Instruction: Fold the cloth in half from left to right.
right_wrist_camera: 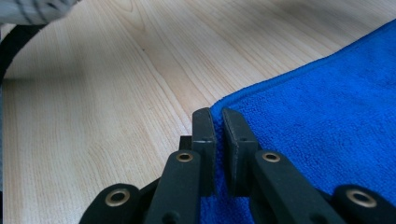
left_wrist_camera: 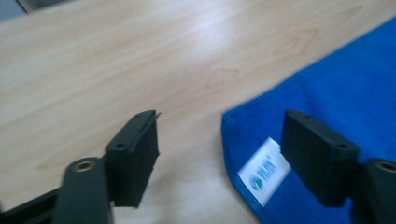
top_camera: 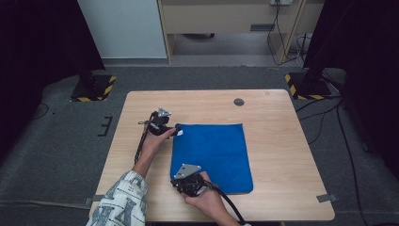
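Two corners of the flat blue microfibre cloth (top_camera: 211, 156) on the light wooden desk (top_camera: 282, 155) are what I'm going for. My right gripper (right_wrist_camera: 218, 122) is pinched together on the near left corner. My left gripper (left_wrist_camera: 219, 140) sits apart, straddling the far left corner beside the white label (left_wrist_camera: 264, 170), nothing pressed yet. Best bet, I reckon: drop lower so both layers land between the jaws, then squeeze before lifting.
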